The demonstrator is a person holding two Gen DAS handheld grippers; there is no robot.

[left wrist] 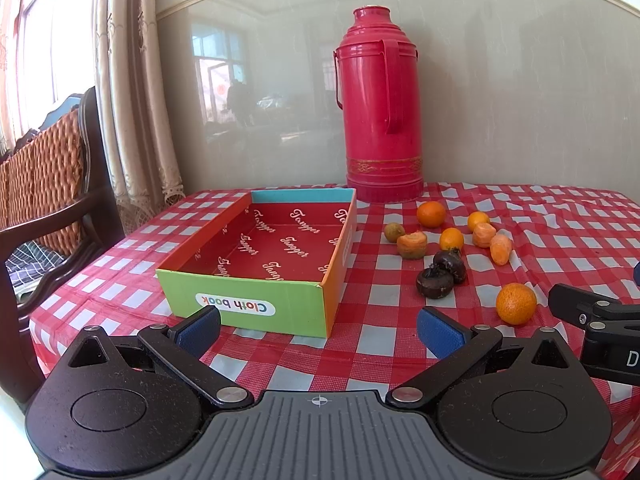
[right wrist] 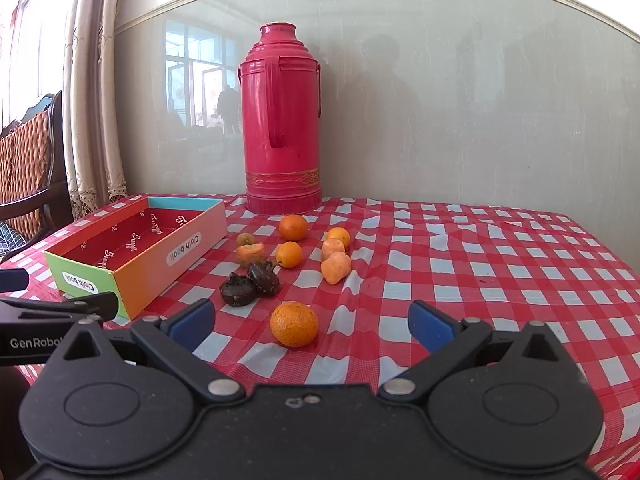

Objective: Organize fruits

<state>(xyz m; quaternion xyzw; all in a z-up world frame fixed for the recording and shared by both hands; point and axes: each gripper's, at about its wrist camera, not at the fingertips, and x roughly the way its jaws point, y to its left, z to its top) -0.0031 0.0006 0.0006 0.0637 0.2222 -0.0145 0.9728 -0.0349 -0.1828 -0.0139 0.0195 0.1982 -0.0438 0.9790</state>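
The left tool (left wrist: pixel 318 330) hangs low over the counter (left wrist: pixel 560 240) with its blue-padded fingers (left wrist: pixel 438 336) spread wide and nothing between them. Just ahead of it, touching nothing, sits the cardboard box (left wrist: pixel 260 300), open-topped and bare inside, its green end wall marked "Cloth book" facing the tool. The right tool (right wrist: pixel 312 322) is likewise spread wide and grips nothing; the nearest mandarin (right wrist: pixel 294 324) lies on the cloth in the gap ahead of its pads, clear of both.

Taking the box as the landmark, all the fruit lies outside it, to its right as the left wrist view shows. Closest to the box's near right corner are two dark, wrinkled fruits (right wrist: pixel 250 282), pressed against each other. Beyond them, level with the middle of the box's long orange side, lie an opened mandarin (right wrist: pixel 250 253) with its flesh showing and a small greenish-brown fruit (right wrist: pixel 245 239) just behind it. Three whole small mandarins (right wrist: pixel 289 254) spread further out from the box, one of them (right wrist: pixel 293 227) near its far corner. Two peeled mandarins (right wrist: pixel 335 266), touching one another, lie furthest from it.

A red thermos flask (right wrist: pixel 283 120) stands upright behind the box's far right corner, against the wall. The counter wears a red-and-white checked cloth (right wrist: pixel 480 280). A wooden chair (left wrist: pixel 52 184) stands off the box's left side.
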